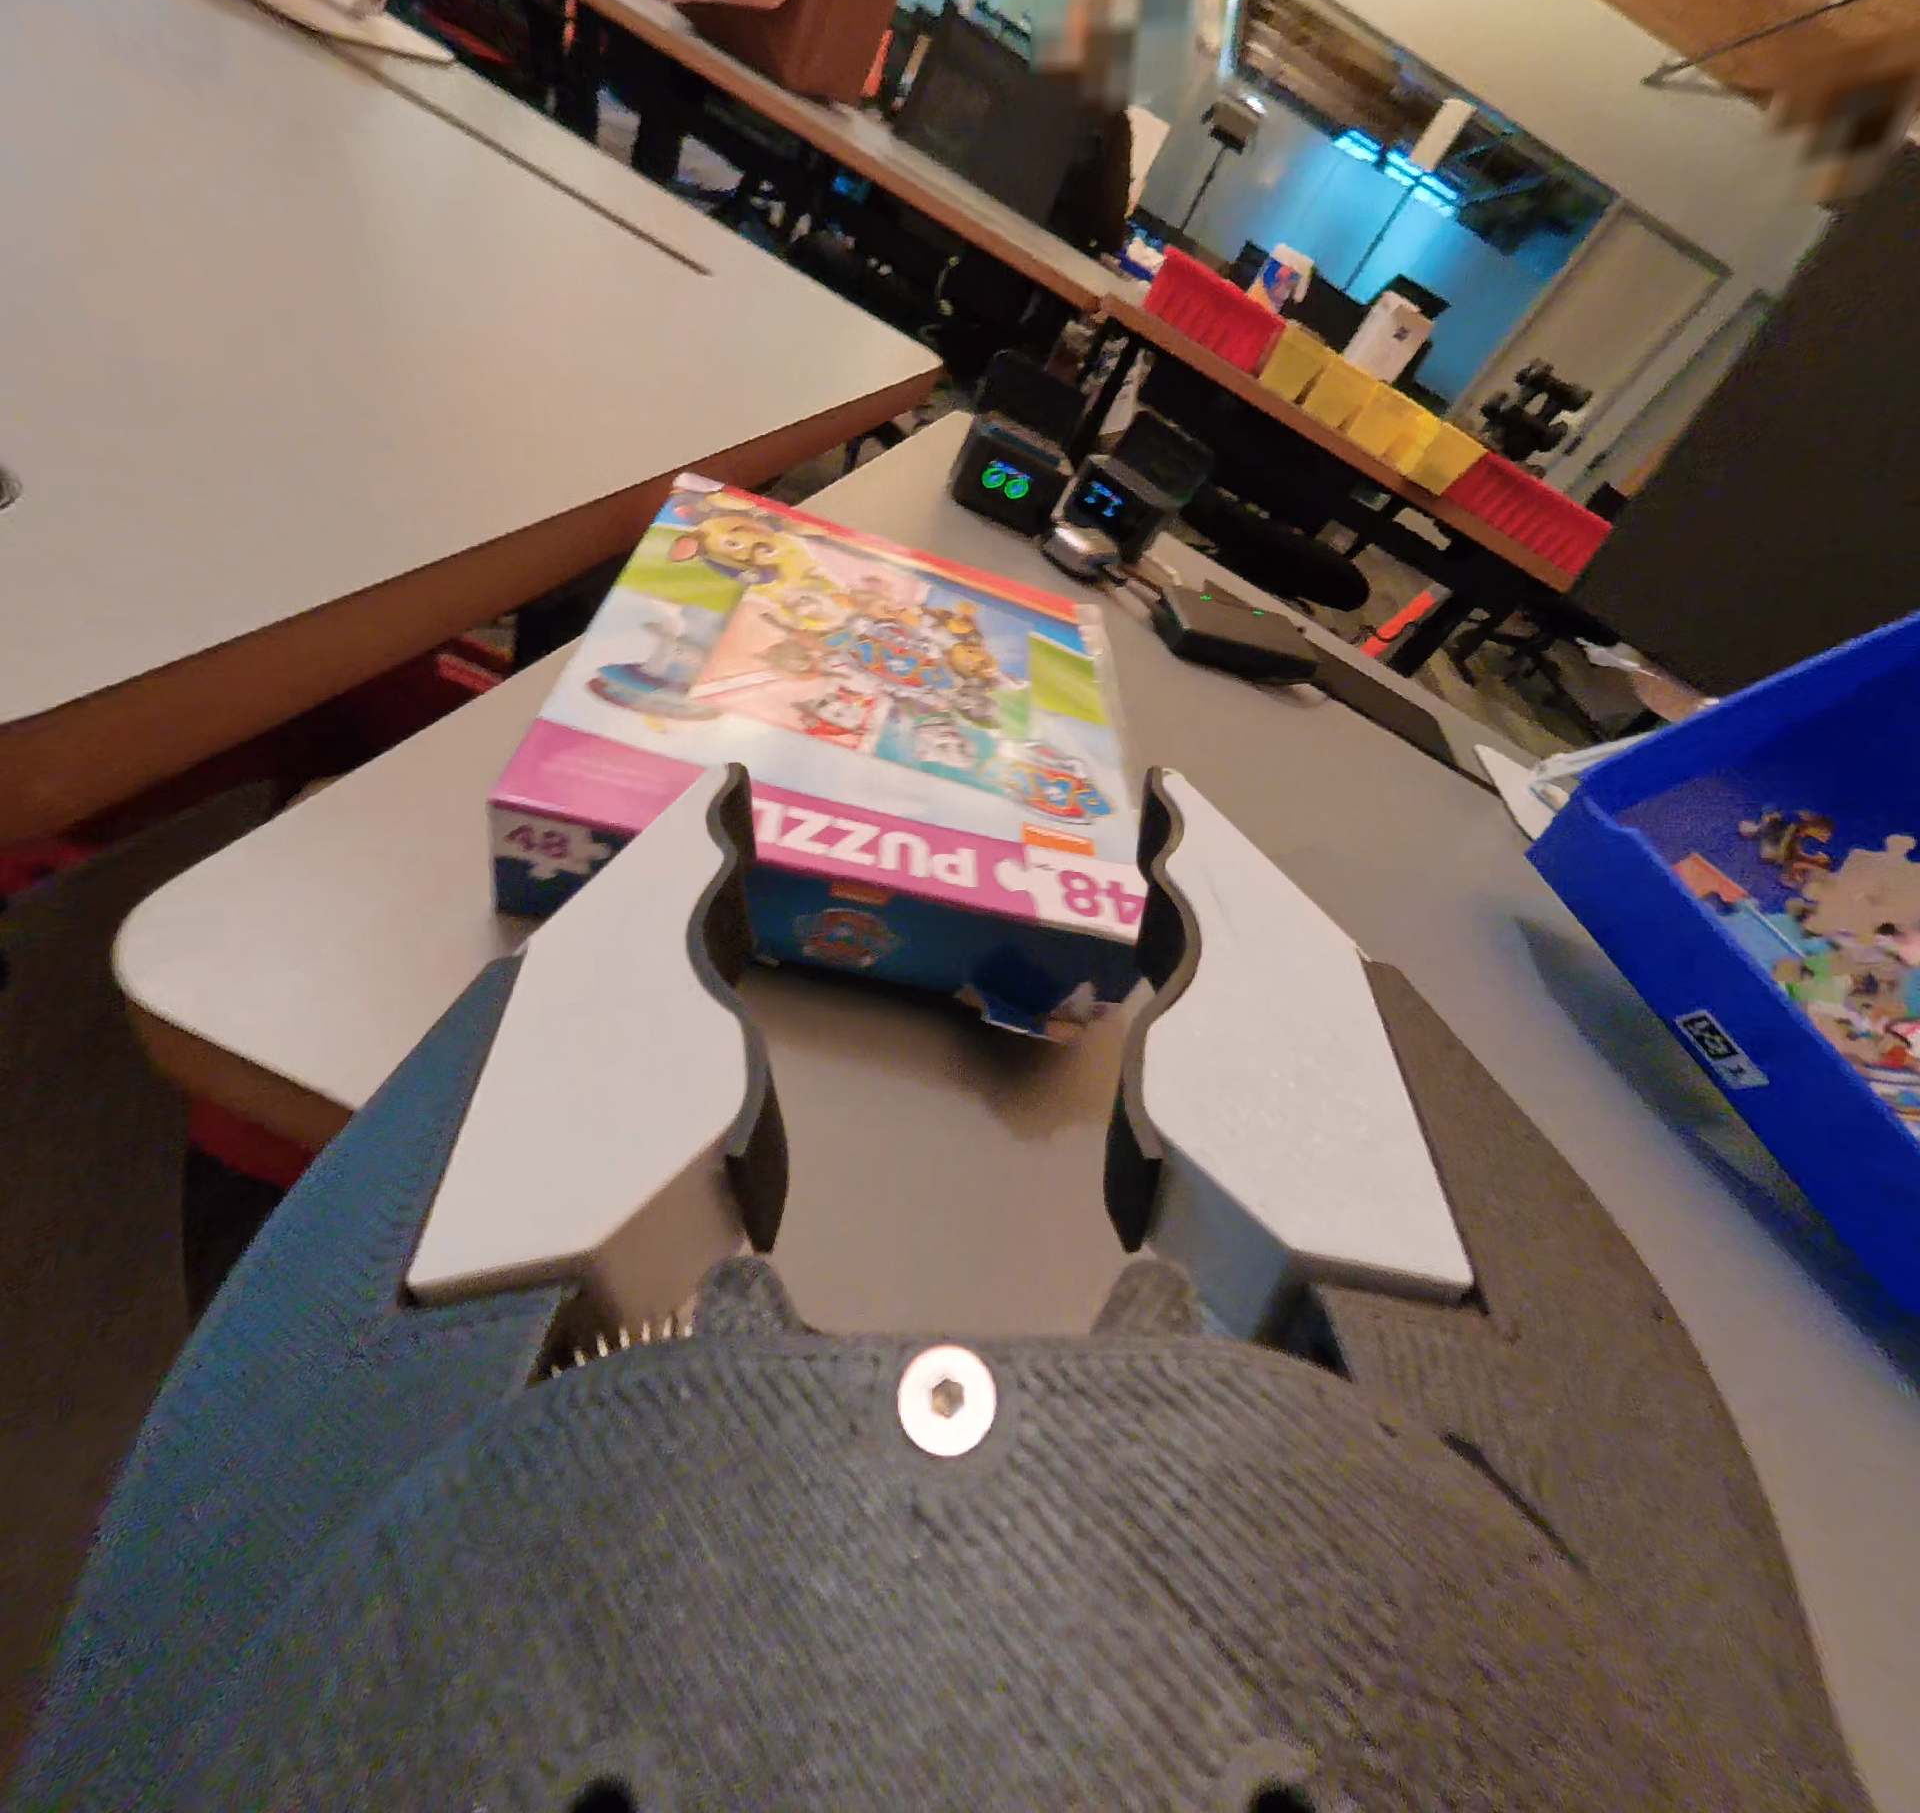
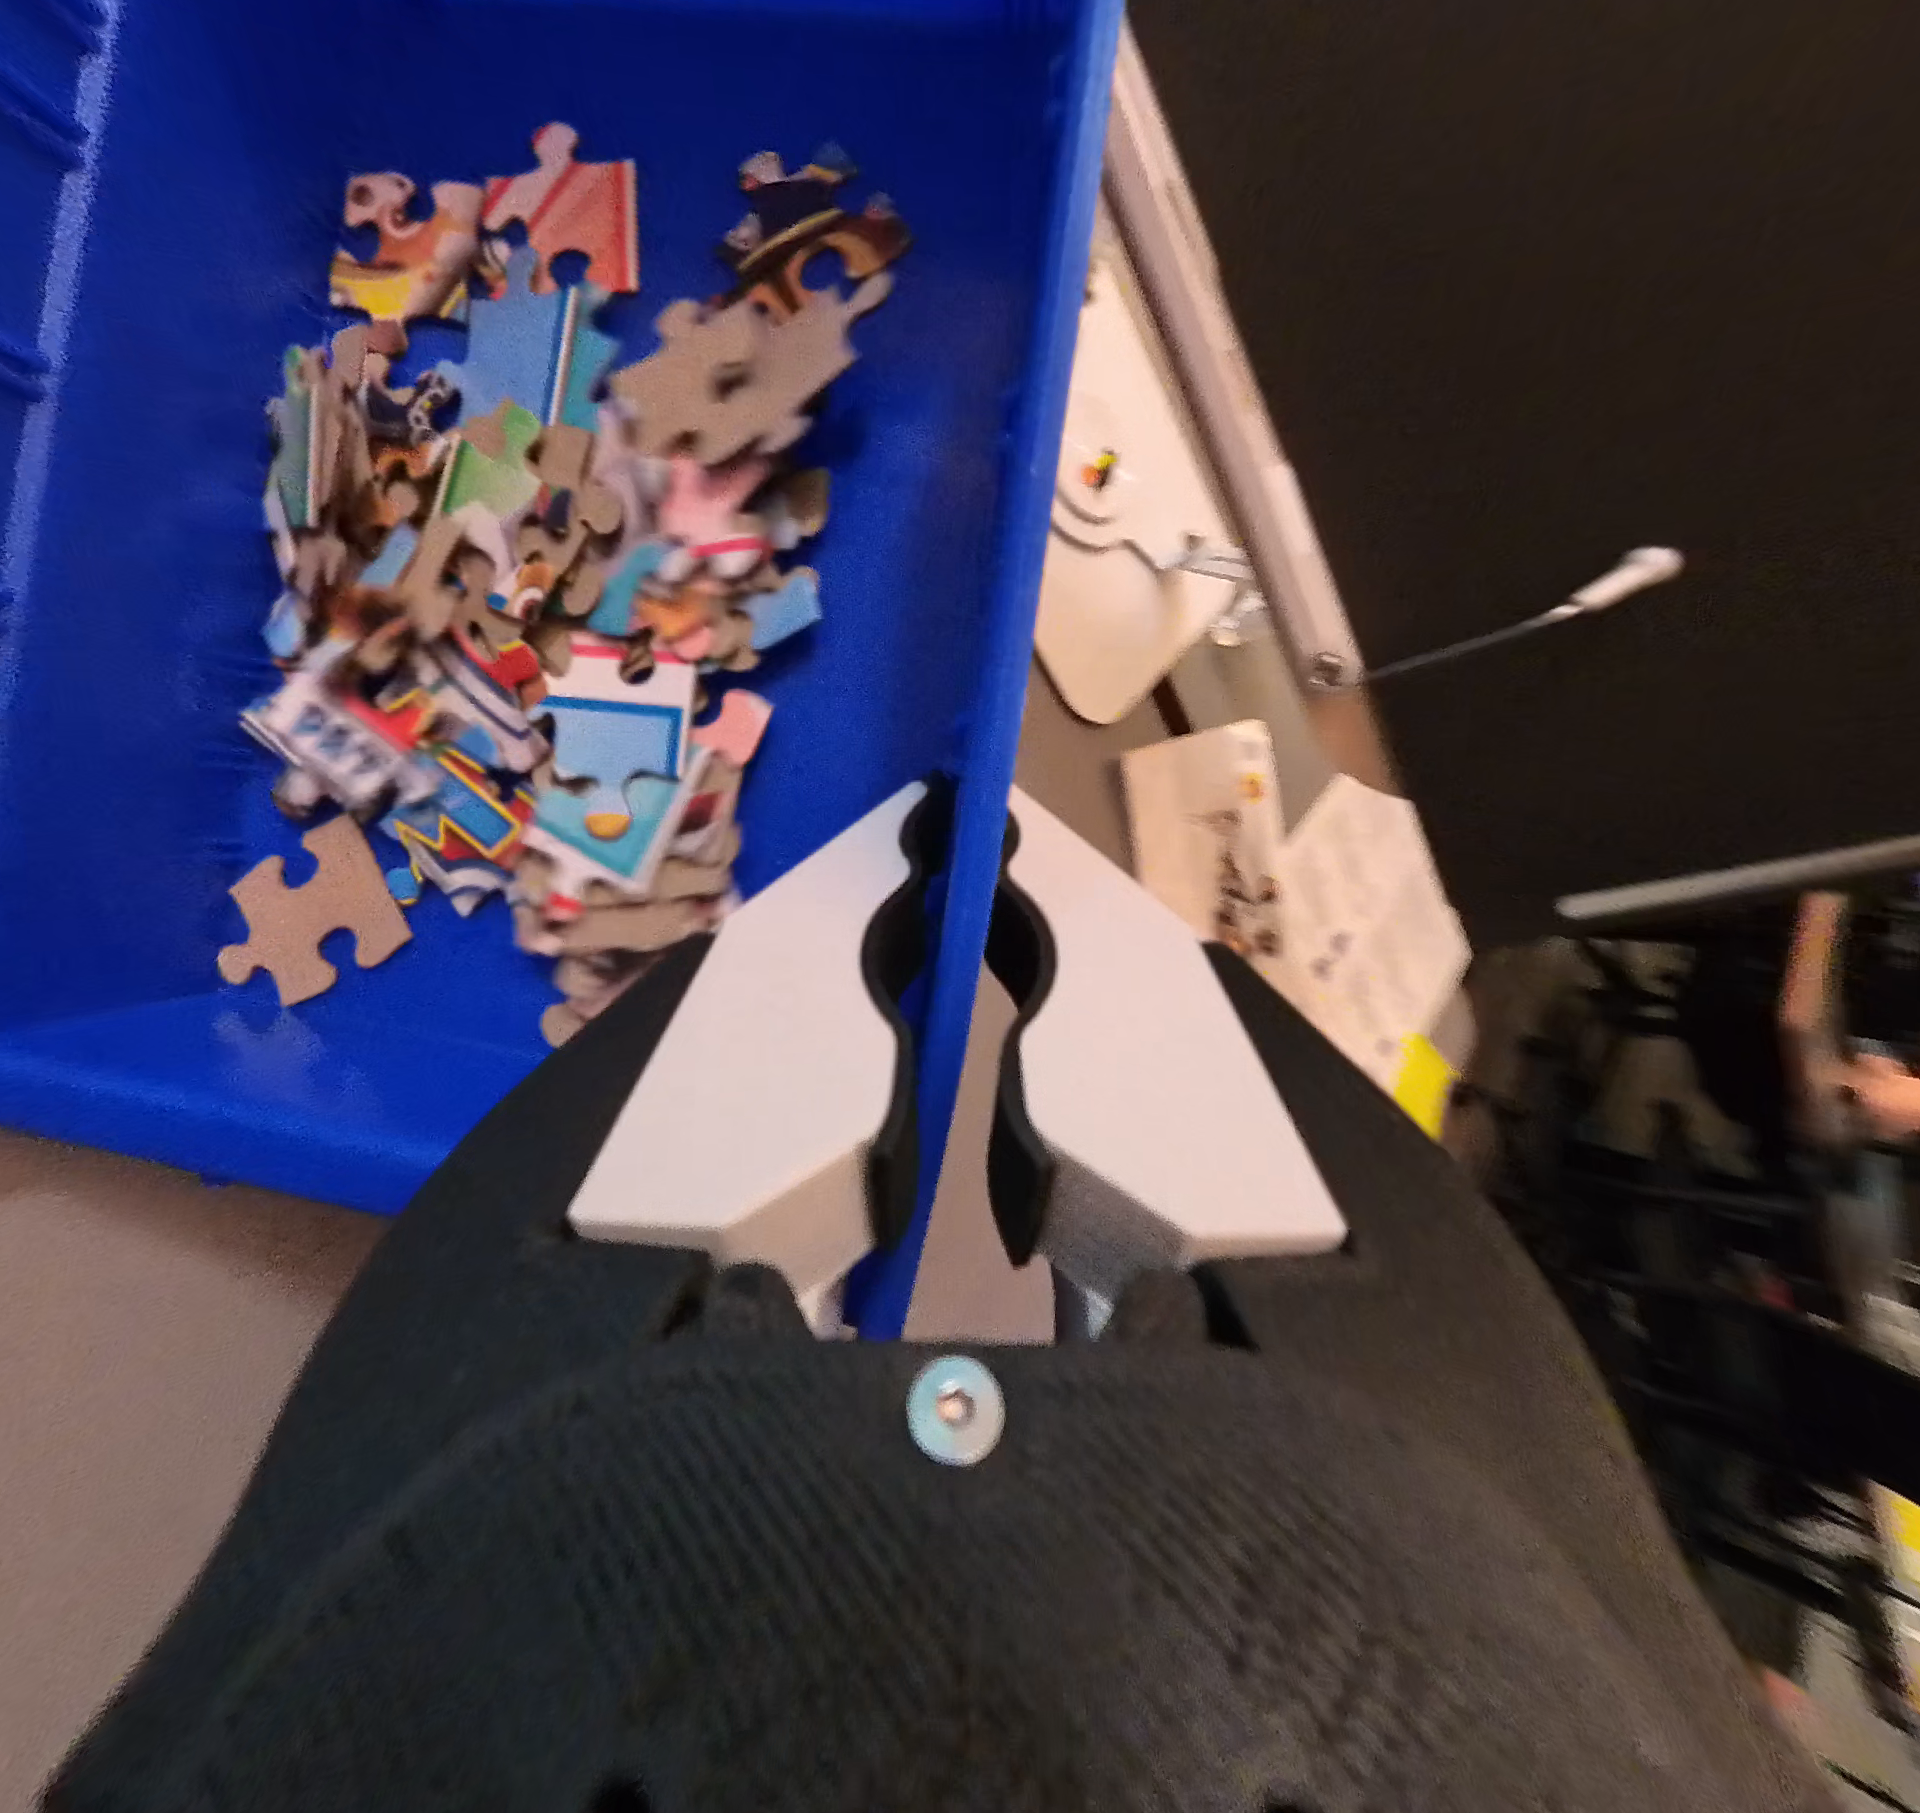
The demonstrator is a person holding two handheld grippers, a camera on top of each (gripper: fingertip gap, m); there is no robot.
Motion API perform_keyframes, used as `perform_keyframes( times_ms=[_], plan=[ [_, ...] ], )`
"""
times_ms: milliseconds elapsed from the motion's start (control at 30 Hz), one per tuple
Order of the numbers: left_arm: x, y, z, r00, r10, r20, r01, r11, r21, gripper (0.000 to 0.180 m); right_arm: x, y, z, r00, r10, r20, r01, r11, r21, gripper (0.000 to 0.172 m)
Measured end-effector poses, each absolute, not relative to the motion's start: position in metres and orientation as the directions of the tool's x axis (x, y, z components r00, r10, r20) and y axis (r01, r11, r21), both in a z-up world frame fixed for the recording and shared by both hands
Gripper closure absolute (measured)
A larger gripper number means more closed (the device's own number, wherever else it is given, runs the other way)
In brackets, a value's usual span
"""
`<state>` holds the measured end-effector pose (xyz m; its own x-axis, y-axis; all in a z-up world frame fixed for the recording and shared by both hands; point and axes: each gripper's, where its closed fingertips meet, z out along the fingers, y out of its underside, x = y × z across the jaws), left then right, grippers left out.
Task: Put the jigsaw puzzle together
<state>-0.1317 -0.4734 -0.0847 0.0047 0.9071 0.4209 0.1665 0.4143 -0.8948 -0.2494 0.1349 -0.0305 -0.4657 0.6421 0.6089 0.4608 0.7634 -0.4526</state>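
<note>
My left tongs [image 1: 945,807] stand wide apart with nothing gripped, just short of the puzzle box [image 1: 831,714] lying flat near the tabletop's [image 1: 935,1088] left edge. My right tongs [image 2: 961,818] are clamped on the side wall of the blue bin [image 2: 1049,413], which holds loose puzzle pieces [image 2: 520,568].
</note>
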Motion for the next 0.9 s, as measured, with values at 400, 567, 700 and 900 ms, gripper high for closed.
perform_keyframes(
  times_ms=[400, 567, 700, 900],
  plan=[
    [-0.127, -0.368, -0.053, 0.199, 0.958, 0.205, 0.153, 0.176, -0.972, 0.113, -0.235, 0.160, 0.015, -0.281, 0.063, 0.958, 0.337, 0.941, 0.037, 0.168],
    [-0.126, -0.325, -0.062, 0.299, 0.922, 0.247, 0.202, 0.193, -0.960, 0.113, -0.225, 0.150, 0.037, -0.159, -0.120, 0.980, 0.262, 0.952, 0.159, 0.168],
    [-0.124, -0.307, -0.068, 0.322, 0.908, 0.268, 0.218, 0.204, -0.954, 0.114, -0.219, 0.151, 0.040, -0.144, -0.149, 0.978, 0.259, 0.949, 0.182, 0.168],
    [-0.119, -0.298, -0.070, 0.337, 0.890, 0.306, 0.231, 0.237, -0.944, 0.115, -0.212, 0.154, 0.049, -0.046, -0.195, 0.980, 0.223, 0.954, 0.200, 0.169]
  ],
)
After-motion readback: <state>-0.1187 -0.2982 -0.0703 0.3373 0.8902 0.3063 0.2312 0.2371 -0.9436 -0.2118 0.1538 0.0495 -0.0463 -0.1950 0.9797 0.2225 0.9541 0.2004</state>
